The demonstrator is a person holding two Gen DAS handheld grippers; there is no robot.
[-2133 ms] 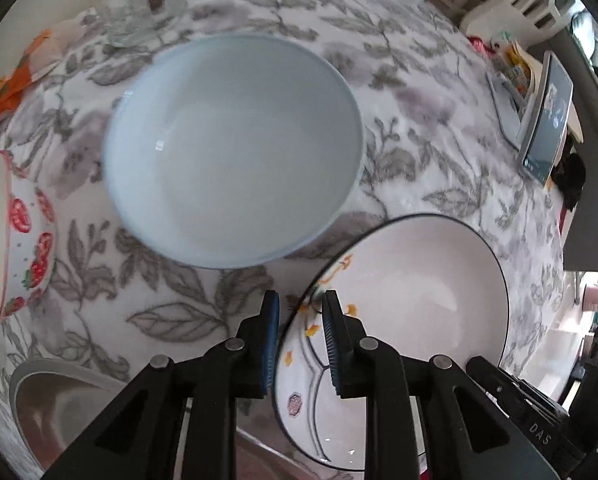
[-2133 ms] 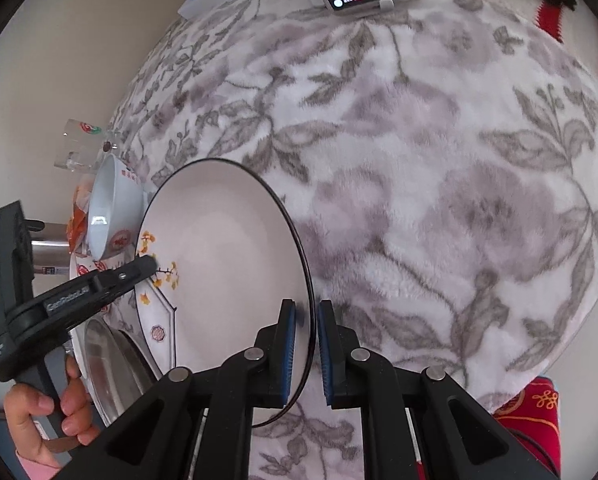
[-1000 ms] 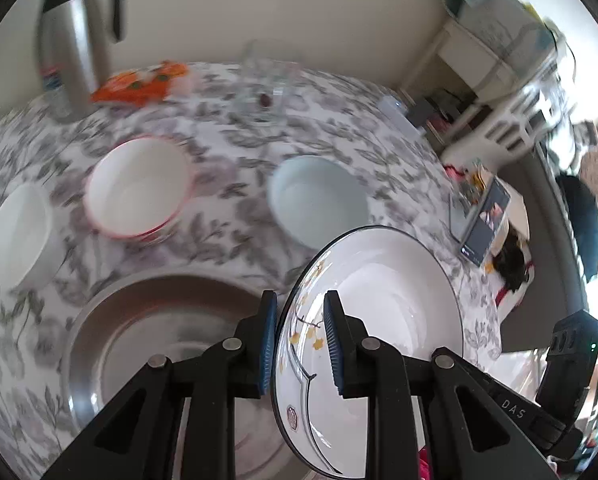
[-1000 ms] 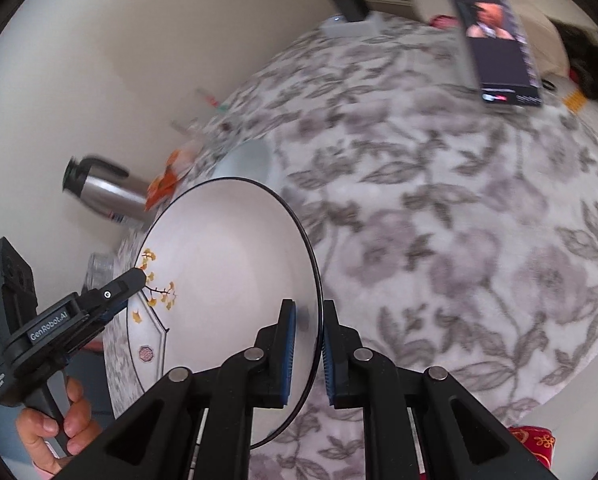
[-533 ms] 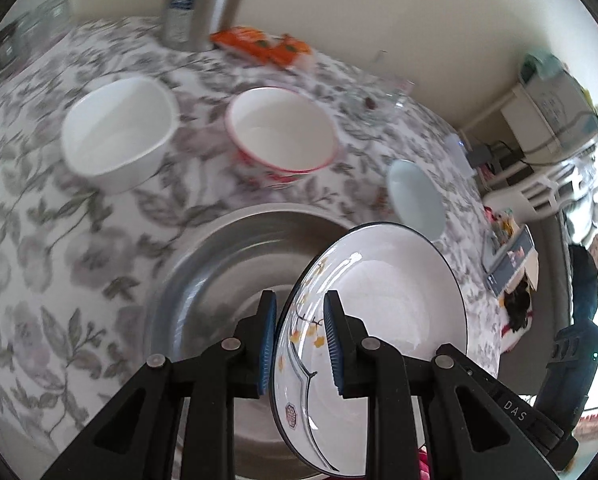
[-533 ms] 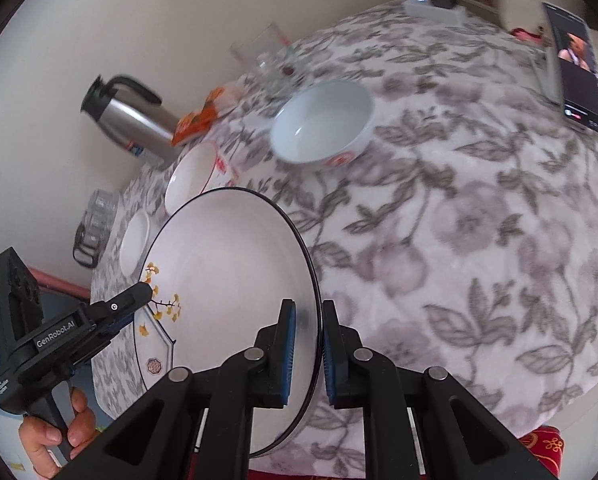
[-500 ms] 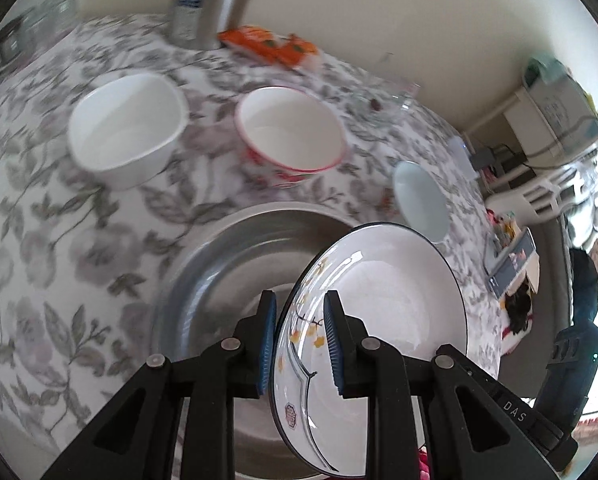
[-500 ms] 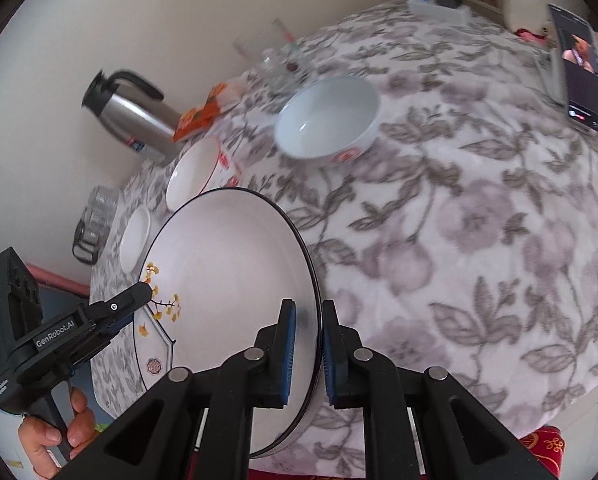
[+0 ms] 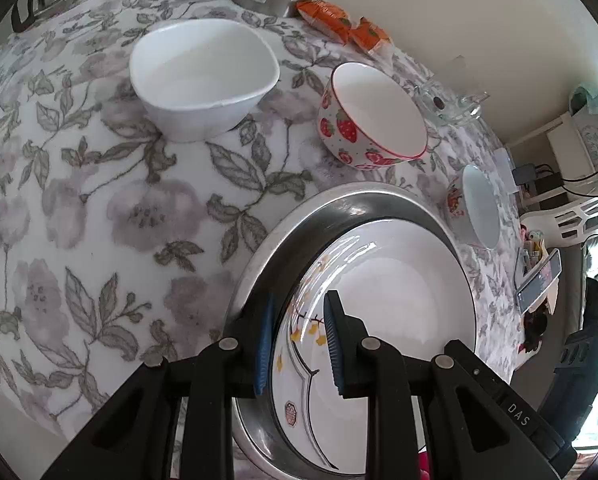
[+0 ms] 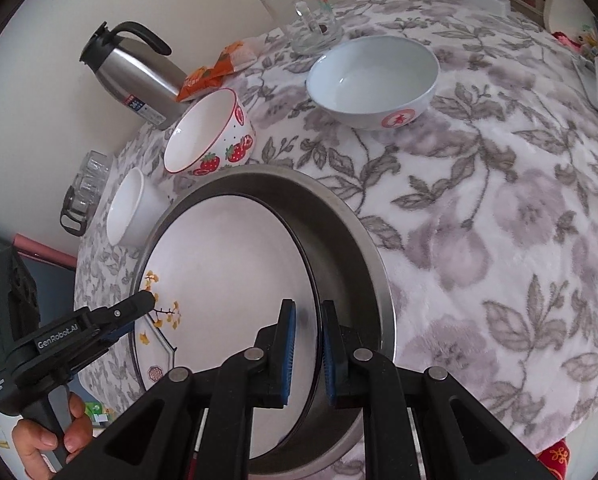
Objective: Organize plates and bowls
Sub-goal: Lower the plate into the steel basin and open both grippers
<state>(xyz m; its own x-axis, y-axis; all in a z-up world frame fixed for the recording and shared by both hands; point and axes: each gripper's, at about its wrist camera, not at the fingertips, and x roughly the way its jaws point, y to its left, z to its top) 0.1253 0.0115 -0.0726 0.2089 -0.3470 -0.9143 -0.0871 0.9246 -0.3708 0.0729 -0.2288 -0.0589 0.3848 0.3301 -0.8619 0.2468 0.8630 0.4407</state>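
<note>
A white plate with a black rim and yellow flowers [image 9: 391, 292] [image 10: 227, 276] sits inside a large steel basin [image 9: 363, 204] [image 10: 339, 224]. My left gripper [image 9: 297, 340] is shut on the plate's near-left rim, and it shows in the right wrist view [image 10: 139, 312]. My right gripper [image 10: 307, 344] is shut on the plate's right rim. A white bowl [image 9: 203, 76] [image 10: 127, 212], a strawberry bowl [image 9: 373, 116] [image 10: 211, 140] and a pale blue bowl [image 9: 479, 212] [image 10: 373, 80] stand on the floral tablecloth.
A steel thermos [image 10: 133, 68], orange snack packets [image 9: 343, 24], a glass mug [image 10: 307, 20] and a rack of glasses [image 10: 83, 192] stand along the wall side. A phone [image 9: 539, 280] lies near the table's far edge.
Both grippers have carried the plate left over the table and lowered it into the steel basin. The grippers keep their hold on its rim.
</note>
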